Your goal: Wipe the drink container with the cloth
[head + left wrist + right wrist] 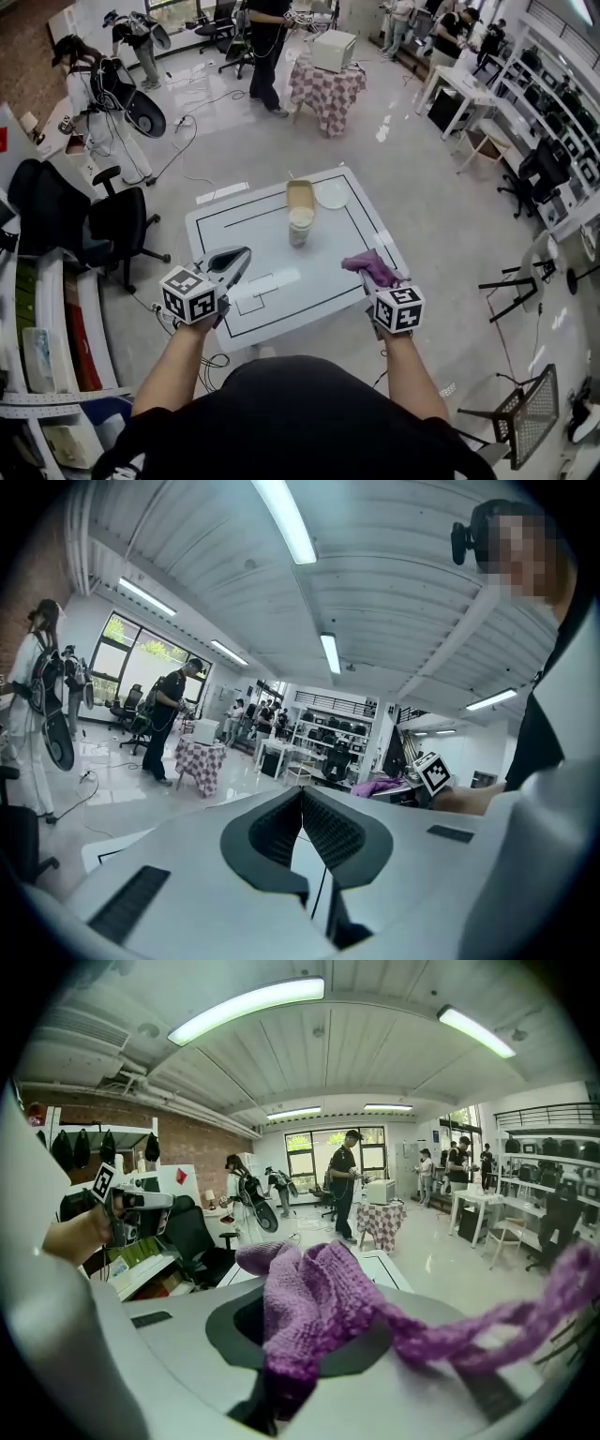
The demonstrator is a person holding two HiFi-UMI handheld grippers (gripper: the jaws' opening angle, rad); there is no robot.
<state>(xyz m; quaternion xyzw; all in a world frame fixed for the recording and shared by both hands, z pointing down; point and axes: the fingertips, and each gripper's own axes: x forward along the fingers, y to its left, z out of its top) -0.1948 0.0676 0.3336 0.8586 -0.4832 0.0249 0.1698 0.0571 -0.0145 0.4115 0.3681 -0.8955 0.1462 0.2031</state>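
Note:
The drink container, a pale cup with a lid, stands upright near the middle of the white table. My right gripper is shut on the purple knitted cloth, held over the table's right front edge; the cloth fills the right gripper view, bunched between the jaws. Over the table's left front corner, my left gripper is shut with nothing in it; in the left gripper view its jaws meet. Both grippers are well short of the container.
A tan oblong tray and a white plate lie behind the cup. A black office chair stands left of the table. A checkered-cloth table, several people and folding chairs are around.

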